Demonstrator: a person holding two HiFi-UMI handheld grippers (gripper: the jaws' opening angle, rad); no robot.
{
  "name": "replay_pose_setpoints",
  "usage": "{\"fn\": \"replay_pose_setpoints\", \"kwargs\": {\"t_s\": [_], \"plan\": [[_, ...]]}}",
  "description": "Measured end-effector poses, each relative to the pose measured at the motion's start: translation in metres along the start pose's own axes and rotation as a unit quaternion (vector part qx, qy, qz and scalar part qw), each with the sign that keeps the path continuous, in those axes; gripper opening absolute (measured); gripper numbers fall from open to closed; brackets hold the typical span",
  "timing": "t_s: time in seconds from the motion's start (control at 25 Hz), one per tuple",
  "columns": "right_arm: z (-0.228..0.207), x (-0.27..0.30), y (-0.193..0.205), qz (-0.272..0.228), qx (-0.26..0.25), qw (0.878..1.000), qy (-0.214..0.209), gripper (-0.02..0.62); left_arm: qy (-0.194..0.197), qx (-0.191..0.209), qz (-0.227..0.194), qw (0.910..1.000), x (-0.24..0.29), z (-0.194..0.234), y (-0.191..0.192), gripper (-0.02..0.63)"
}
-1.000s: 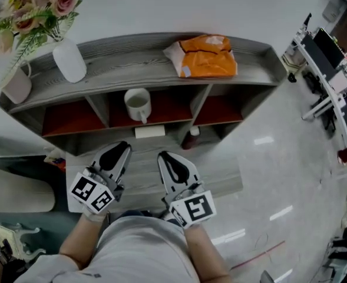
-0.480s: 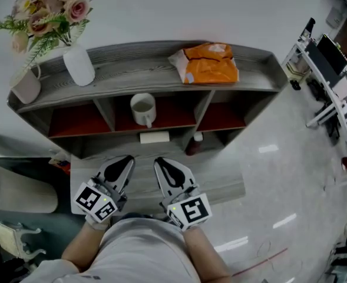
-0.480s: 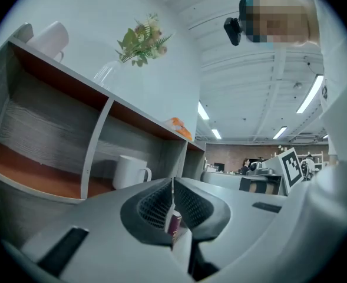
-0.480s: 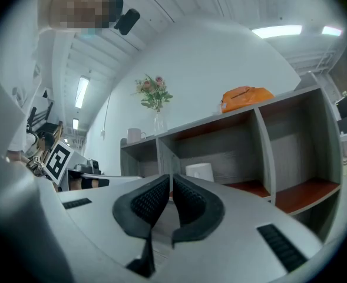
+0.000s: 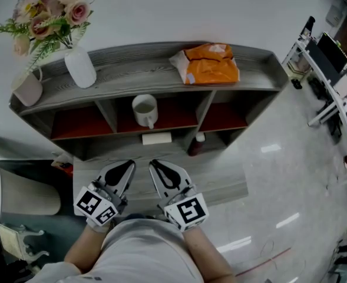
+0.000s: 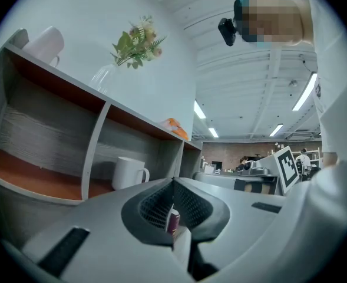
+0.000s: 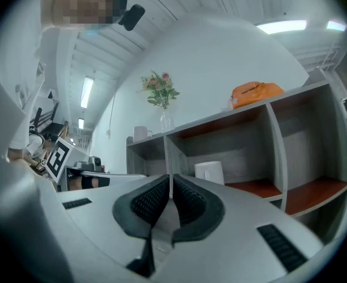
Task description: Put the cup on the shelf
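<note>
Cup (image 5: 144, 109): white, with handle, upright in the middle compartment of the shelf (image 5: 132, 69), on the red-brown floor of that compartment, handle turned toward the open front. Nothing touches it.

Shelf: grey wood, three compartments in a row under a long top board; left and right compartments show only their red-brown floors.

Top board, left end: white mug (image 5: 27, 87). Just beside it, toward the middle: white vase (image 5: 81, 67) with pink flowers (image 5: 46, 19) and green leaves. Right of centre: orange bag (image 5: 207, 63), lying flat.

Below the cup's compartment: flat white box (image 5: 157, 138) at the front edge. Below the right compartment: small dark bottle with a white cap (image 5: 195, 143).

Left gripper (image 5: 128, 165): jaws closed together, nothing held; over the grey wood board (image 5: 220, 181) in front of the shelf, well apart from the cup.

Right gripper (image 5: 153, 164): jaws closed together, nothing between them; just beside the left gripper over the same board, tips pointing toward the shelf.
</note>
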State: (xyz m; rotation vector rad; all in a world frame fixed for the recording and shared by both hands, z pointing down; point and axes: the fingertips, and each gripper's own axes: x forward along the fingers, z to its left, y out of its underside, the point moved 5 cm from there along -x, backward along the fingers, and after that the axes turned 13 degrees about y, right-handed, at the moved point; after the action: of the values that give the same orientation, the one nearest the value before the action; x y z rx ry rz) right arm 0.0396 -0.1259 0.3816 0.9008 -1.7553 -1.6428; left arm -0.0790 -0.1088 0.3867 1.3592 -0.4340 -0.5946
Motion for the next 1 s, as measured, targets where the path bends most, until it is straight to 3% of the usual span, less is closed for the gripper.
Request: {"fn": "replay_pose_setpoints", "kwargs": {"t_s": [1.0], "plan": [[-0.015,-0.009,-0.002,-0.001,-0.015,0.999,0.037,0.029,-0.005,-0.004,0.008,0.9999,0.007,0.007,0.006,0.017]]}}
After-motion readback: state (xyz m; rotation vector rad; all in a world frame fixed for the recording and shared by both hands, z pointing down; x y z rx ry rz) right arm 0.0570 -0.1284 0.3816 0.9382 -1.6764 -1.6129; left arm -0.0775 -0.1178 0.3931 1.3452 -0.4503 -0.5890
